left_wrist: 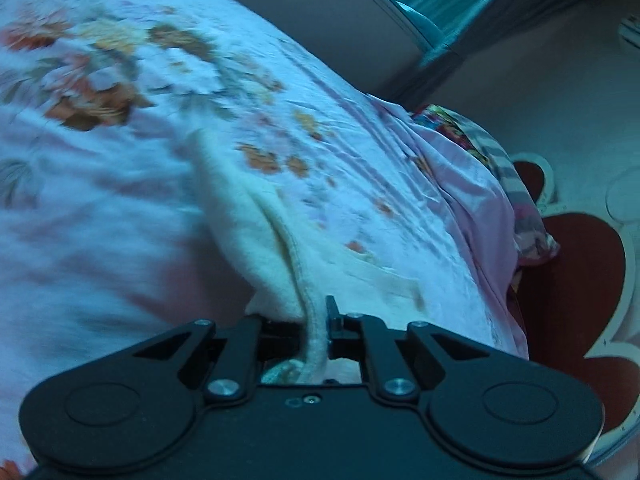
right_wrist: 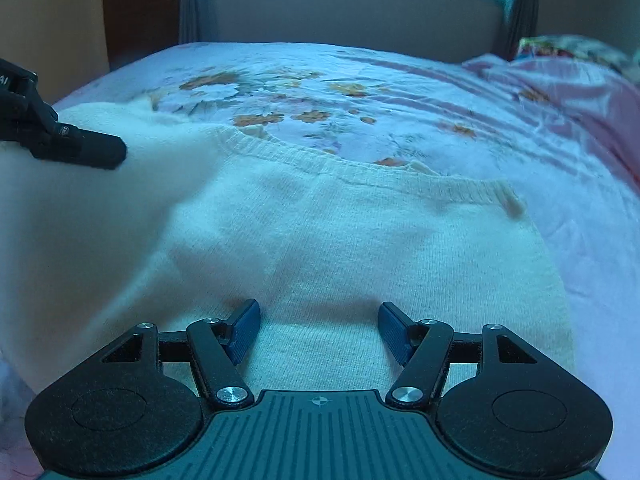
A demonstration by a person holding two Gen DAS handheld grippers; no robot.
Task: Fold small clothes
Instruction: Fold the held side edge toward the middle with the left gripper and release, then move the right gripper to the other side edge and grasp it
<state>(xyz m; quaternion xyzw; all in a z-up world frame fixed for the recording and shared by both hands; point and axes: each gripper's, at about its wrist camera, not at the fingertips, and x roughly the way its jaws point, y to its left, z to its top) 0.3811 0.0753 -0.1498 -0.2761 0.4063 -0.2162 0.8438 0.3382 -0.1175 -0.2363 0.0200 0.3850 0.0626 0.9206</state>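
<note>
A cream knit sweater [right_wrist: 340, 240] lies on the floral bedsheet [right_wrist: 360, 92], its ribbed edge running across the far side. My right gripper [right_wrist: 319, 330] is open, low over the near part of the sweater, blue pads [right_wrist: 244, 332] spread apart with nothing between them. My left gripper [left_wrist: 316, 320] is shut on a fold of the sweater [left_wrist: 248, 220], lifting it off the sheet; the view is blurred. The left gripper also shows at the left edge of the right wrist view [right_wrist: 76, 146], raising the sweater's left side.
The bedsheet [left_wrist: 120, 100] covers the bed, with pink bedding [right_wrist: 568, 92] and a colourful pillow [left_wrist: 460, 128] bunched at its right side. A red and white rug [left_wrist: 580, 248] lies on the floor beside the bed. A wall and curtains [right_wrist: 360, 4] stand behind.
</note>
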